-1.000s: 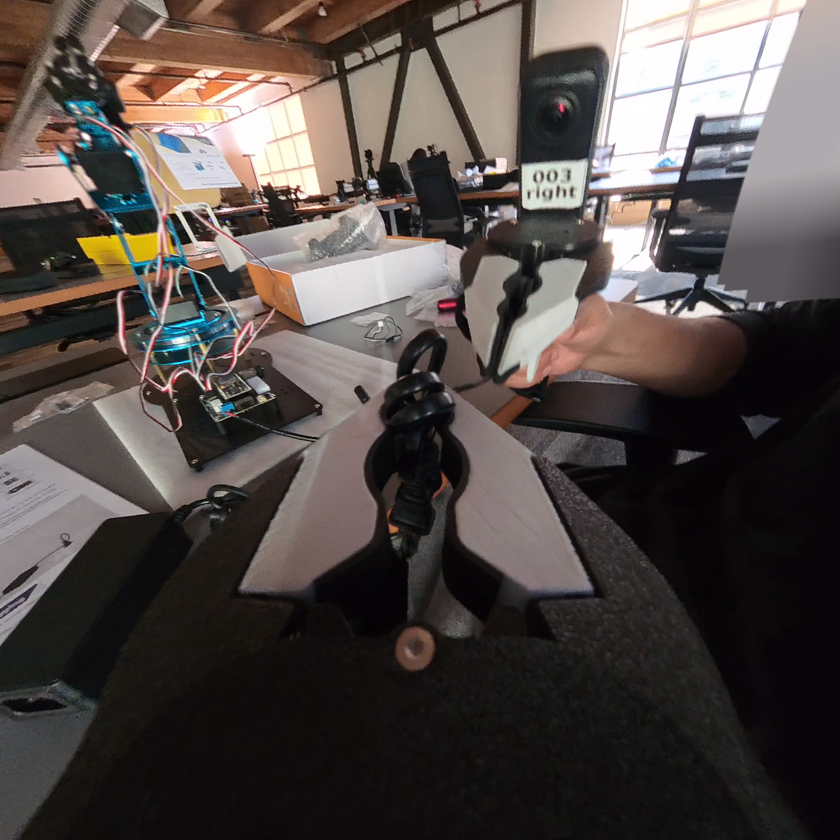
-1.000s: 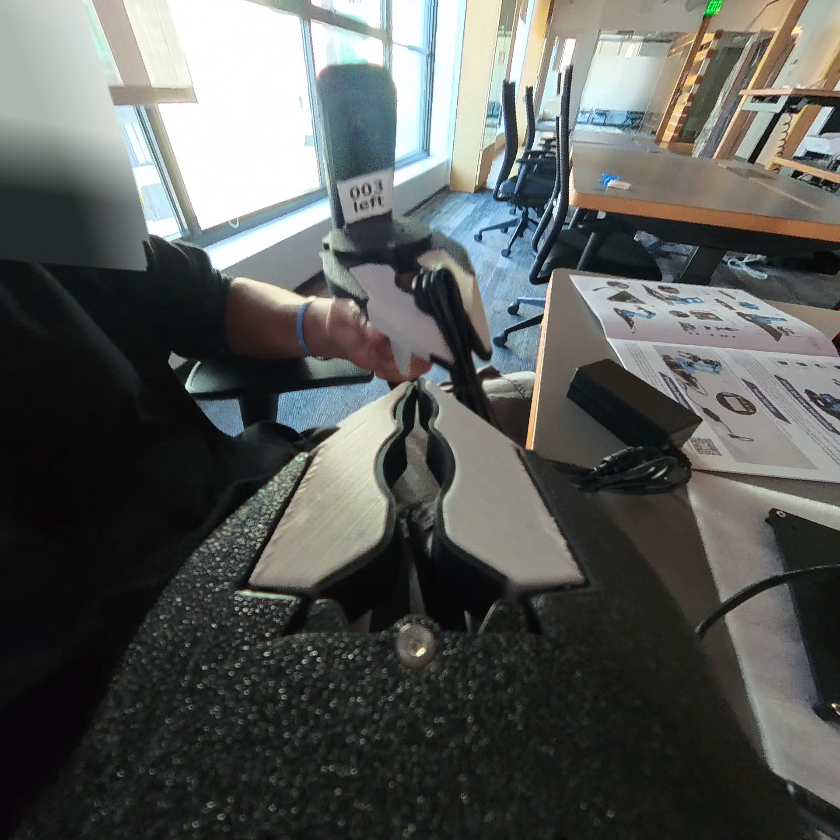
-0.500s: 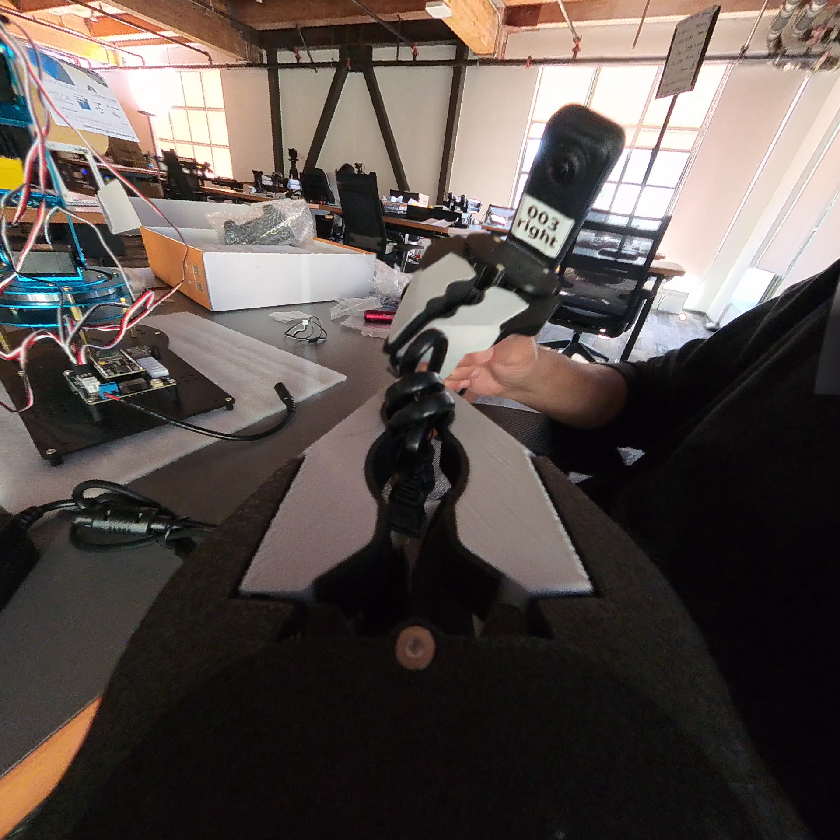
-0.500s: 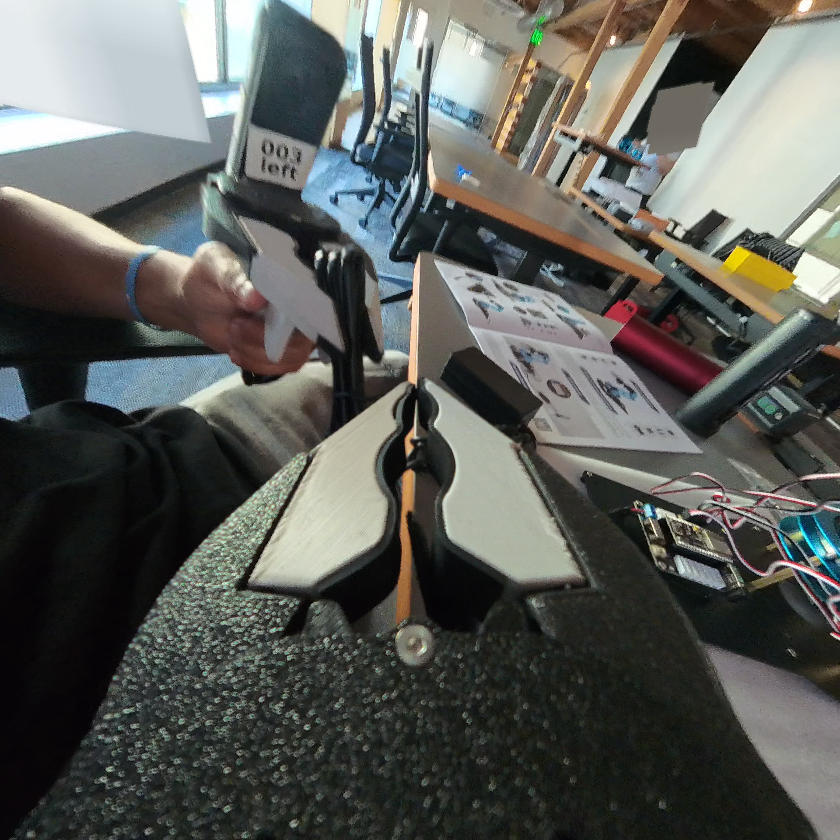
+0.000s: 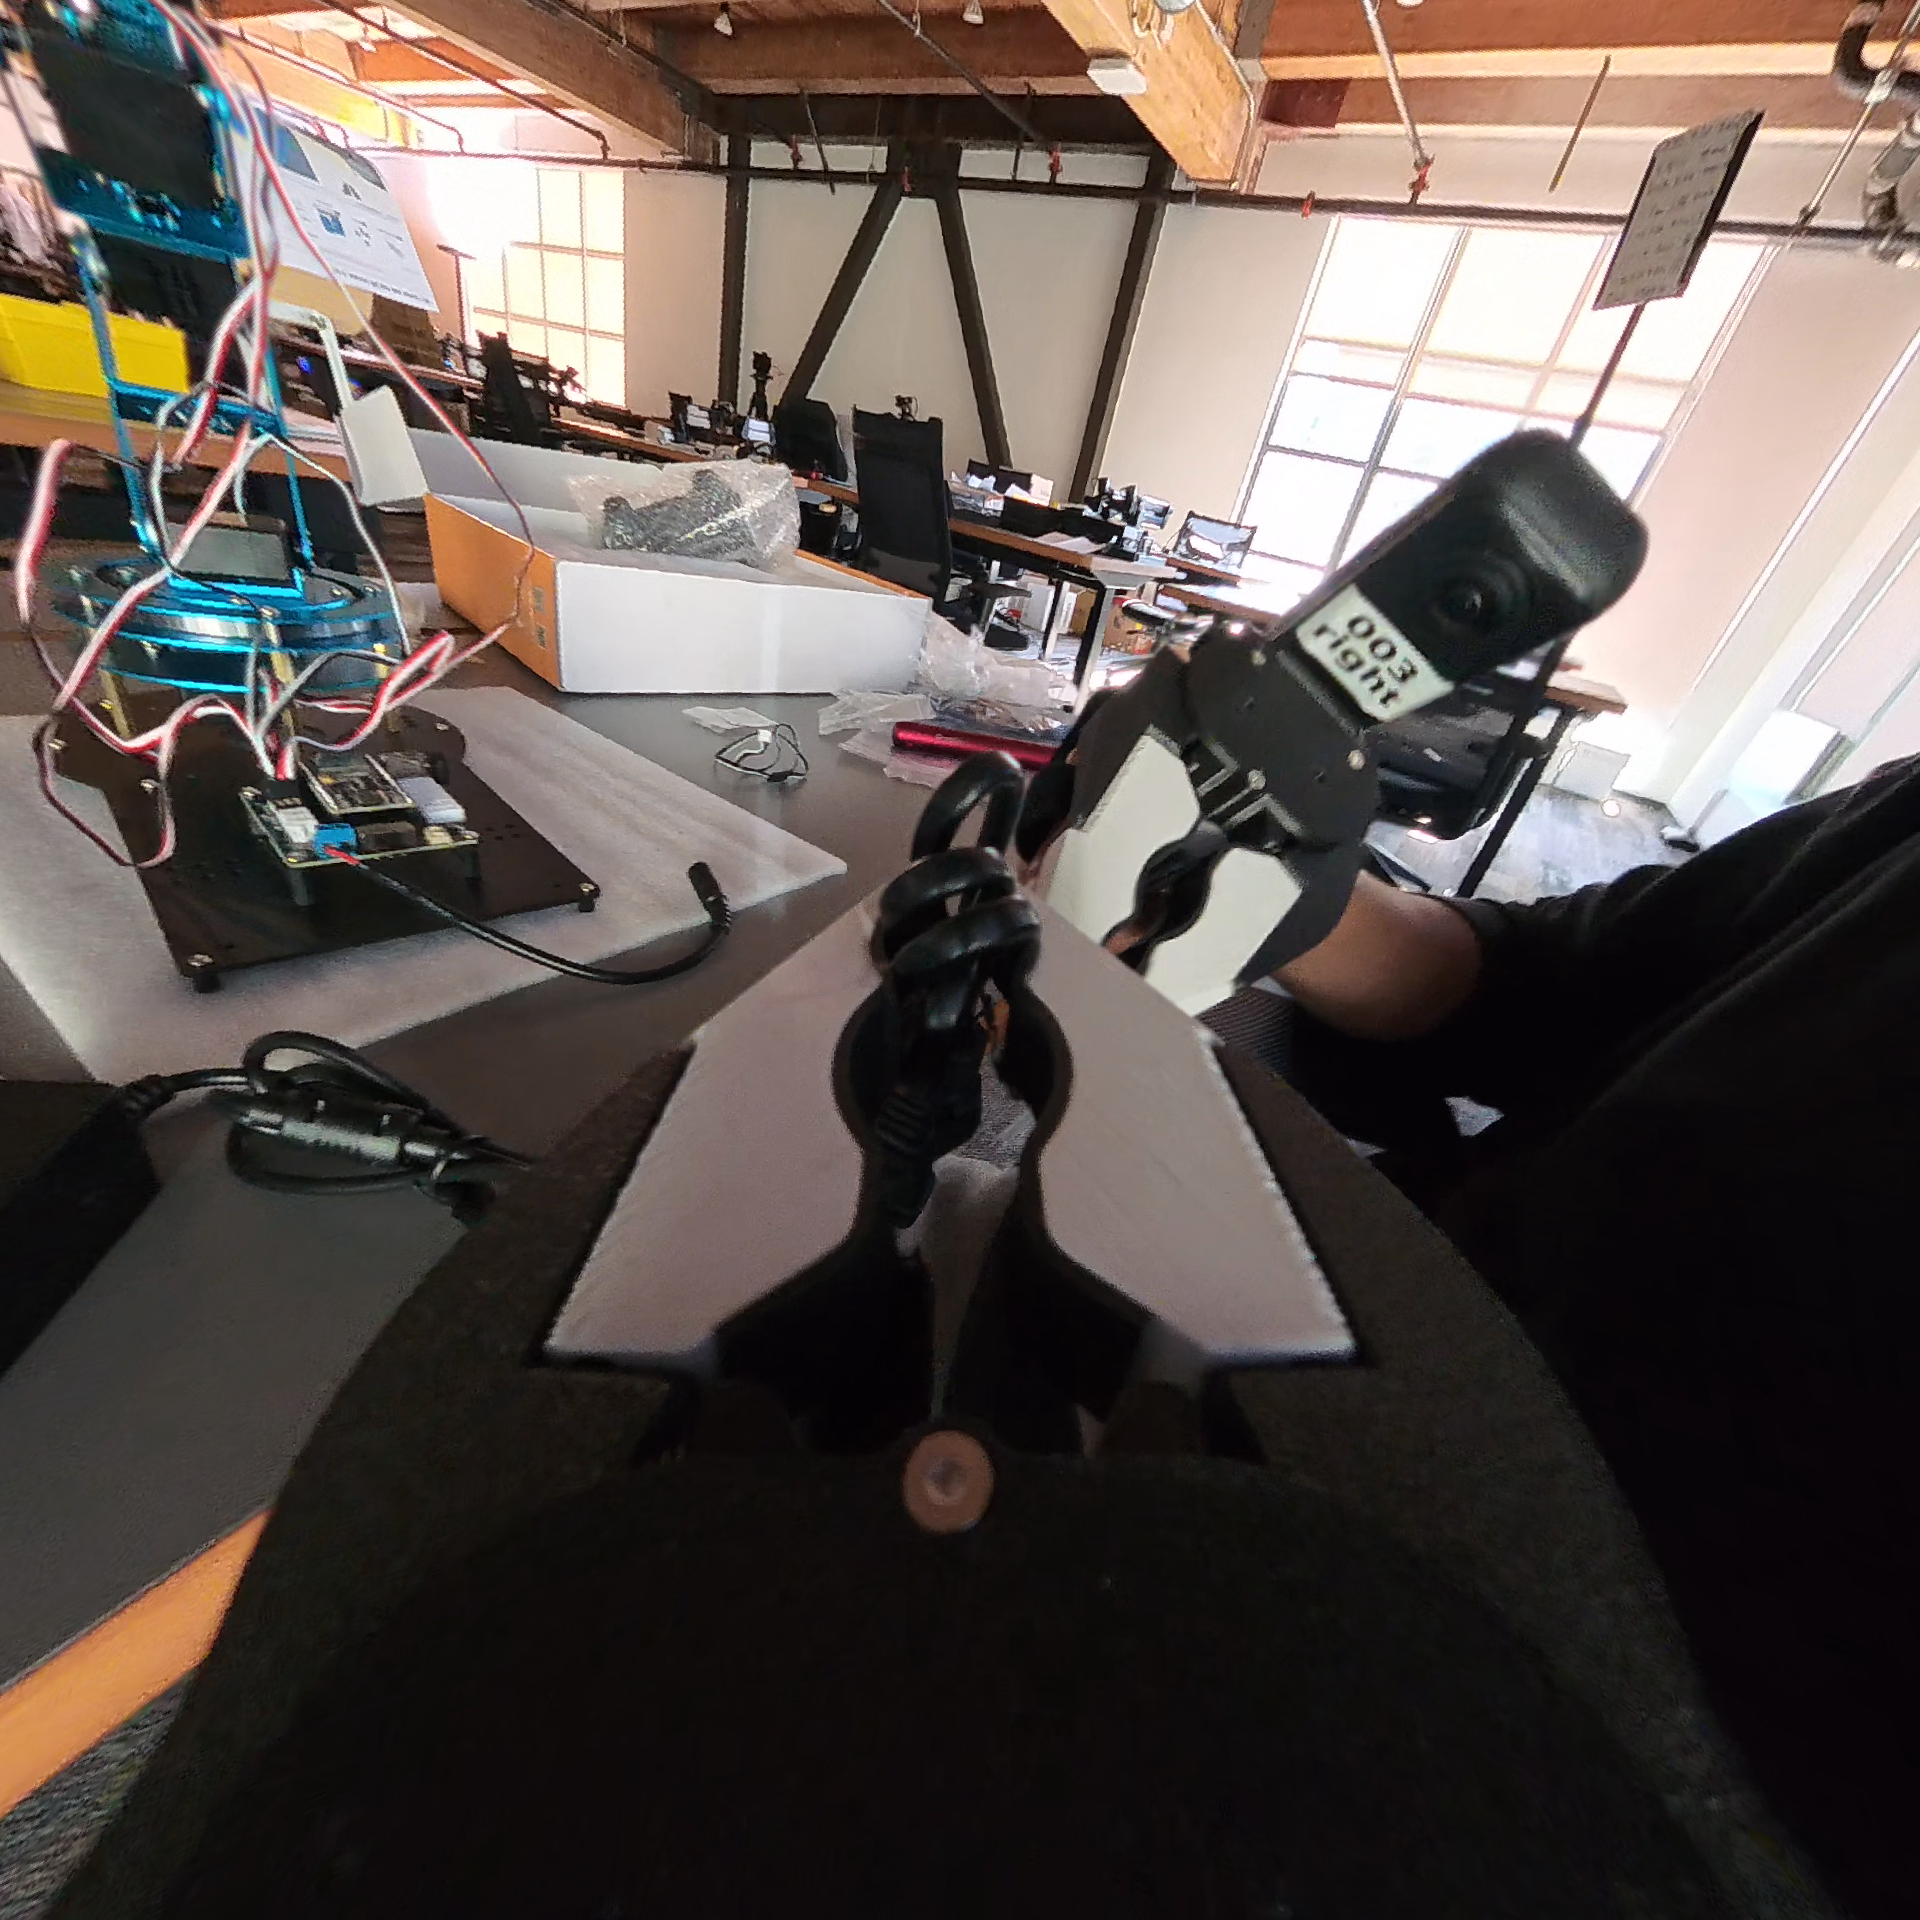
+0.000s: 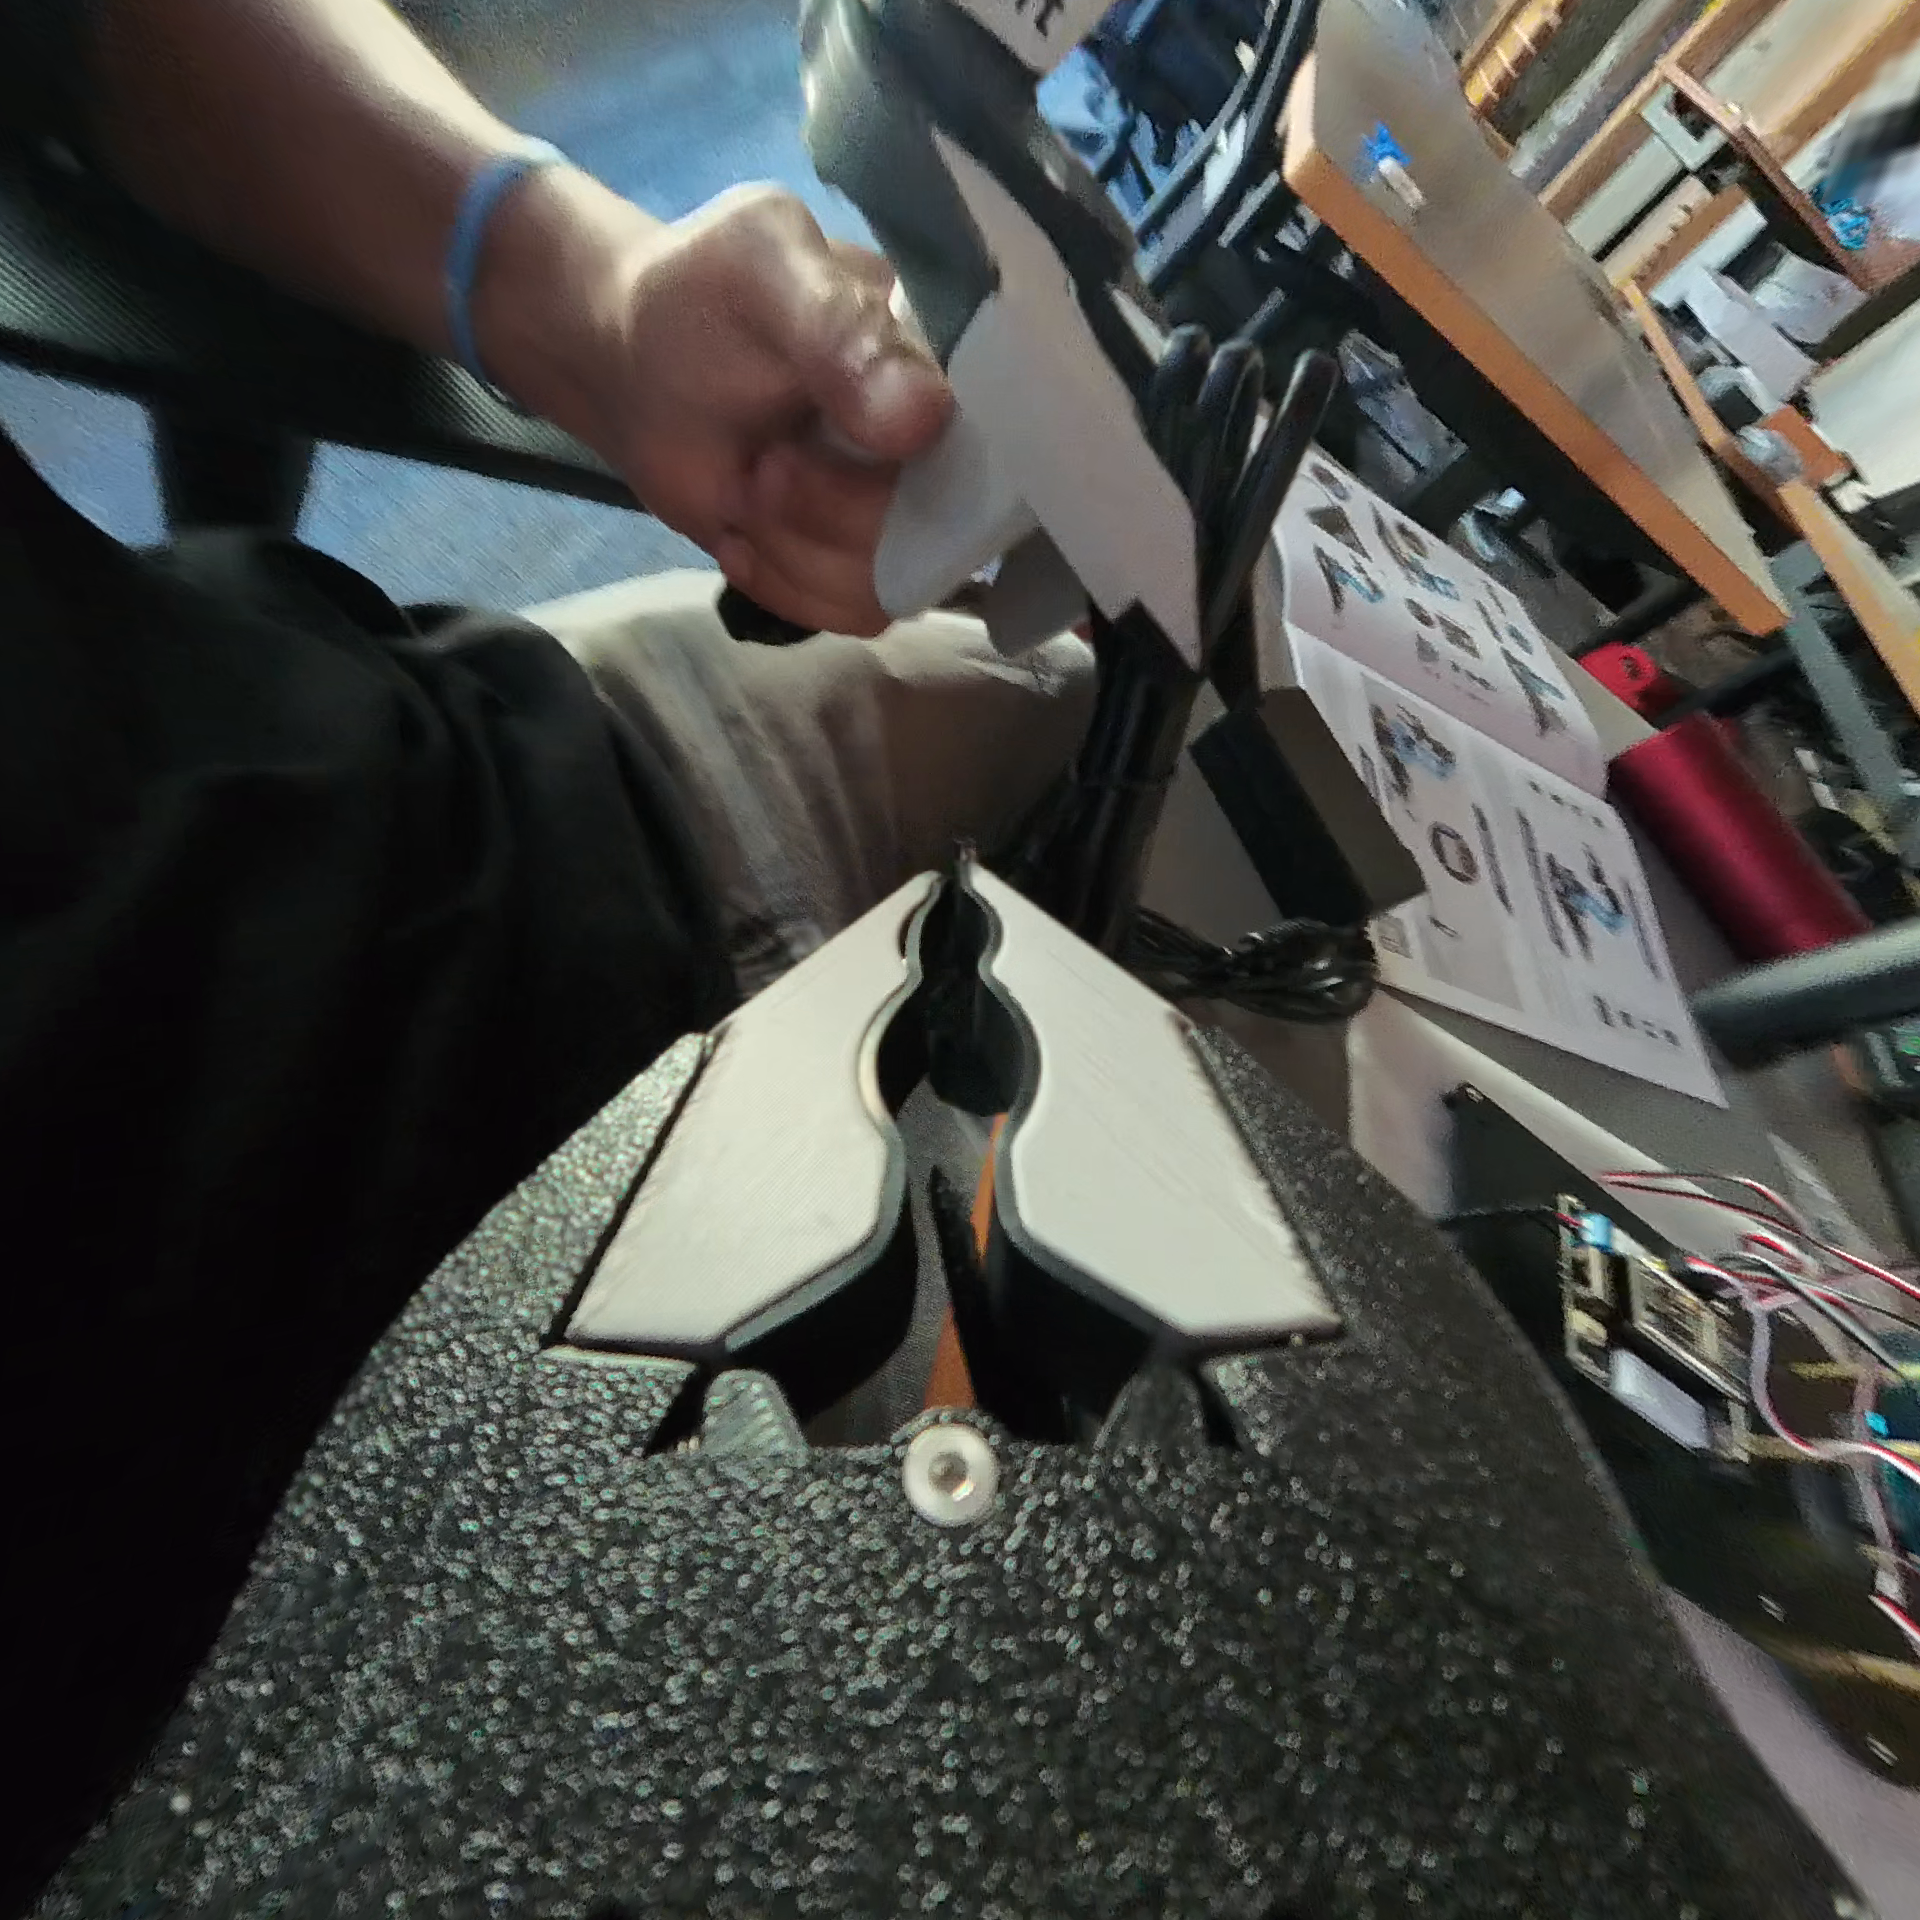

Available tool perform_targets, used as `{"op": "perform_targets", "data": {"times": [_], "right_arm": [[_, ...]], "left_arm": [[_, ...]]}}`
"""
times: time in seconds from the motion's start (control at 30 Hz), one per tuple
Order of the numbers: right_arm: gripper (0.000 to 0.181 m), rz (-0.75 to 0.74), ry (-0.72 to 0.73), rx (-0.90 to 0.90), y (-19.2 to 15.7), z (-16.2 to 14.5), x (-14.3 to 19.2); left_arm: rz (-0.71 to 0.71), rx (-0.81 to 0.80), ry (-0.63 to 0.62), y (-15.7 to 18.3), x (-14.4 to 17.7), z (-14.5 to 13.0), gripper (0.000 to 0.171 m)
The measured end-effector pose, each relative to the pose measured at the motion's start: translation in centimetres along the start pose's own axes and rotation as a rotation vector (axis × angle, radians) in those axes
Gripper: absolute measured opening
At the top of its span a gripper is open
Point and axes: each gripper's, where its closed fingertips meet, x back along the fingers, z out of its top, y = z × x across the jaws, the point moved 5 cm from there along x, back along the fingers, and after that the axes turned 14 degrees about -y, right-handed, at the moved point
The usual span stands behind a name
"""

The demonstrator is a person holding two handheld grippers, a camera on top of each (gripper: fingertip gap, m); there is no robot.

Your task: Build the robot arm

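My left gripper [image 5: 951, 925] is shut on a bundled black cable [image 5: 971, 800]. Its loops stick out past the fingertips and a plug end points back between the fingers. In the right wrist view the bundle [image 6: 1132, 727] hangs down from that gripper, held by a hand [image 6: 769, 416] off the table's edge. My right gripper [image 6: 961, 888] is shut, its tips just left of the hanging bundle. A dark shape shows in the gap between its fingers; I cannot tell if it is held. In the left wrist view the right gripper [image 5: 1117, 940] is tilted, right beside the loops.
On the grey table stand a blue wired robot-arm kit [image 5: 208, 582] on a black plate [image 5: 353, 883], a white foam sheet [image 5: 644, 810] and an orange-and-white box [image 5: 665, 613]. A black adapter brick [image 6: 1299, 790], a printed sheet [image 6: 1507, 810] and a red cylinder [image 6: 1745, 842] lie near the edge. The grippers' ends are close to 6 centimeters from one another.
The right gripper has tilted over and come lower, with its tips close to the cable bundle. The left gripper has kept hold of the cable and turned slightly right.
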Motion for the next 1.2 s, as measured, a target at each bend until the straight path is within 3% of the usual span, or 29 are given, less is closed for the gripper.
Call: {"op": "perform_targets", "data": {"times": [0.23, 0.37, 0.53, 0.63, 0.73, 0.87, 1.0, 1.2], "right_arm": [[0.001, -0.305, -0.04, 0.133, 1.3, 0.5, 1.0], [0.0, -0.523, -0.078, 0.228, 2.2, 0.8, 2.0], [0.0, -0.605, -0.085, 0.214, 3.0, 0.7, 2.2], [0.0, -0.614, -0.026, 0.196, 2.8, 1.4, 2.7], [0.0, -0.578, 0.06, 0.143, 2.5, 2.2, 3.2], [0.0, -0.249, 0.26, 0.062, 0.9, 3.1, 4.1], [0.0, -0.062, 0.174, 0.041, 0.5, 1.4, 3.3], [0.001, -0.254, -0.017, 0.078, 2.3, -0.3, 2.3]], "left_arm": [[-0.099, 0.176, 0.082, -1.3, 0.9, 0.6, 0.011], [-0.071, 0.143, 0.058, -1.2, 1.0, 0.5, 0.011], [-0.132, 0.142, 0.029, 0.0, -0.1, 0.1, 0.011], [-0.158, 0.12, 0.01, 0.5, -0.5, -0.1, 0.011], [-0.099, 0.034, -0.016, 0.7, -0.7, -0.3, 0.011], [-0.001, -0.046, -0.013, 0.6, -0.5, -0.1, 0.011], [0.003, -0.004, 0.025, 0.2, 0.3, 0.5, 0.011], [-0.12, 0.091, 0.05, 0.8, 0.3, 0.6, 0.01]]}}
